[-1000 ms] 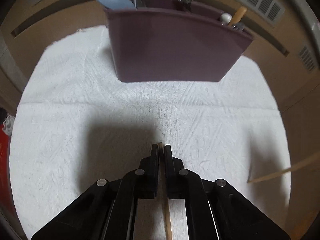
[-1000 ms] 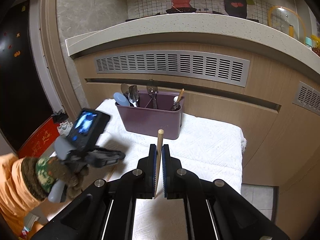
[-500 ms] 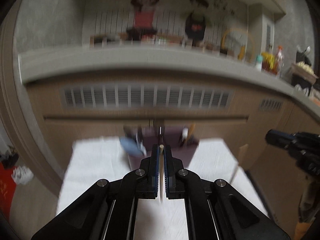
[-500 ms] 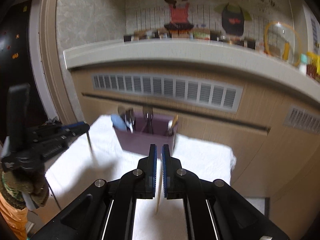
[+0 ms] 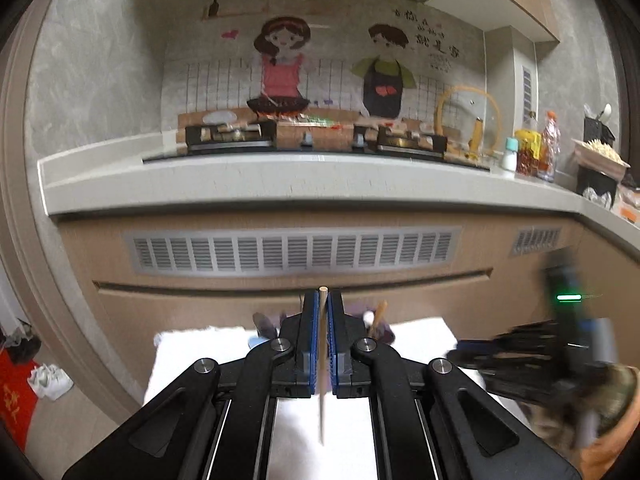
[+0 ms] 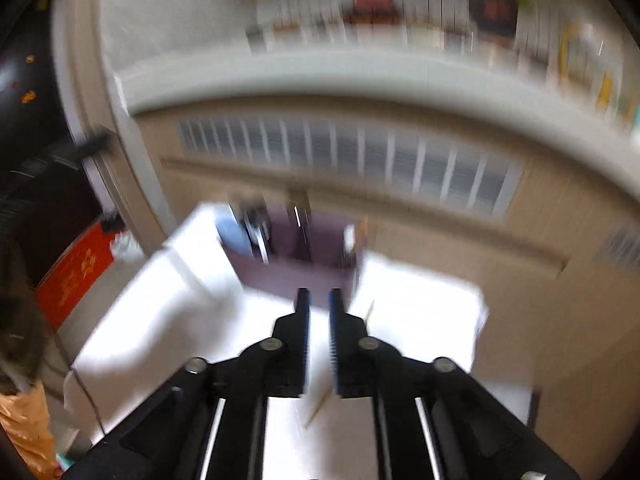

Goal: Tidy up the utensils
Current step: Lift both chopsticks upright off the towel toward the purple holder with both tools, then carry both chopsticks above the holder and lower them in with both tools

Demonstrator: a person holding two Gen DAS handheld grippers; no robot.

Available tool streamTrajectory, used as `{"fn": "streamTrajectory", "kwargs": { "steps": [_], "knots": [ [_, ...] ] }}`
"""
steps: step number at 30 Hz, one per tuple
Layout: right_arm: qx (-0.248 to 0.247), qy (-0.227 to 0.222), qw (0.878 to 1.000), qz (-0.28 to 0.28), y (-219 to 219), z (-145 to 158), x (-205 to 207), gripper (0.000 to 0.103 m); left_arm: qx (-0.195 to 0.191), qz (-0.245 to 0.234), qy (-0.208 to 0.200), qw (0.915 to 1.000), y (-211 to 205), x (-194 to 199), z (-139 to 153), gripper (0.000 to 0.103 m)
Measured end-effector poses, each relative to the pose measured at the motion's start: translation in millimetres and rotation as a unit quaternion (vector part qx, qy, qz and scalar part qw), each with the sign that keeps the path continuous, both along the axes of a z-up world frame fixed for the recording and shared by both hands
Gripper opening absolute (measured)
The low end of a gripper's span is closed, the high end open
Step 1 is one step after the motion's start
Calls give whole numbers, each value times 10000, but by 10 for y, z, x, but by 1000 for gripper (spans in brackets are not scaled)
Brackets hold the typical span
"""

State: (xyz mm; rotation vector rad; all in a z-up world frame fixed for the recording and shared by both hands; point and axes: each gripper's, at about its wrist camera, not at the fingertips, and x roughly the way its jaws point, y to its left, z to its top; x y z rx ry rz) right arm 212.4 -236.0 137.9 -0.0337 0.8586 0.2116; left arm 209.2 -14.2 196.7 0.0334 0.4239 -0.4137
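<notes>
My left gripper point(image 5: 322, 312) is shut on a thin wooden chopstick point(image 5: 321, 360), held upright above the white towel point(image 5: 188, 352). The purple utensil caddy point(image 5: 386, 330) is mostly hidden behind its fingers. In the blurred right wrist view my right gripper point(image 6: 319, 308) has its jaws opening, with a clear gap between the pads. A second chopstick point(image 6: 318, 408) slants loose below them, touching neither pad. The caddy point(image 6: 296, 276) stands just beyond the fingertips, with a blue spoon point(image 6: 232, 232) and metal utensils in it. The right gripper point(image 5: 520, 344) shows blurred at the right of the left wrist view.
The towel point(image 6: 420, 312) covers a low table in front of a wooden cabinet with a vent grille point(image 5: 292, 250). Above that runs a counter point(image 5: 280, 184) with a stove. A red mat point(image 6: 76, 276) lies on the floor to the left.
My left gripper rose from the towel with its chopstick and tipped up toward the counter. My right gripper moved closer to the caddy, its jaws parted, and its chopstick slipped out from between the pads.
</notes>
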Motion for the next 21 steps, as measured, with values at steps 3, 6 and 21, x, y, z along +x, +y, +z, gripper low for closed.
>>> {"fn": "streamTrajectory", "kwargs": {
  "steps": [3,6,21],
  "knots": [
    [24,684,9970,-373,-163,-599,378,23,2,-146,111,9998,27,-36,-145,4],
    [67,1105,9901,-859,-273,-1126,733,23,-92,-191,300,9993,100,-23,-269,4],
    [-635,1262,9796,-1429,-46,-1690,1177,5,-228,-76,402,9989,291,6,-499,4]
  ]
}}
